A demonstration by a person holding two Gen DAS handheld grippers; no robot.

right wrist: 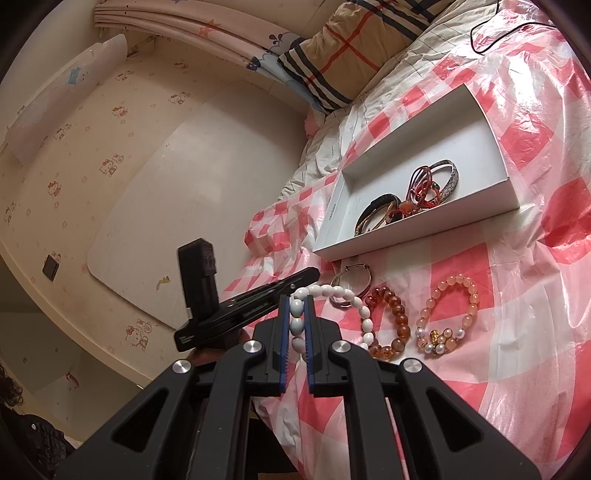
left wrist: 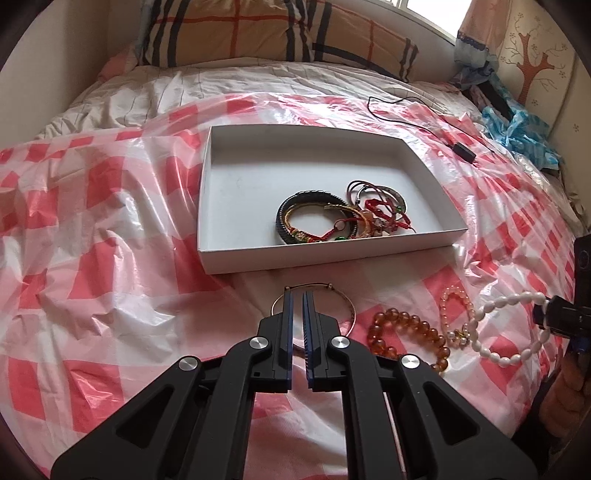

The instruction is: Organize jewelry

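My left gripper [left wrist: 297, 293] is shut and points down over the far rim of a thin metal bangle [left wrist: 352, 314] lying on the checked sheet. In the right wrist view its tip [right wrist: 316, 274] stands a little apart from the bangle [right wrist: 351, 275]. My right gripper [right wrist: 296, 297] is shut on a white bead bracelet [right wrist: 349, 295]. At the right edge of the left wrist view that gripper [left wrist: 543, 314] holds the bracelet [left wrist: 509, 301] partly raised. An amber bead bracelet [left wrist: 424, 325] and a pink bead bracelet [left wrist: 456, 291] lie beside the bangle. A white box [left wrist: 321, 254] beyond holds several bracelets [left wrist: 332, 218].
A red-and-white checked plastic sheet [left wrist: 92, 229] covers the bed. A plaid pillow [left wrist: 258, 33] lies at the head. A black cable with a small block [left wrist: 463, 149] and blue cloth [left wrist: 524, 129] lie at the far right. A person's hand [left wrist: 569, 387] grips the right tool.
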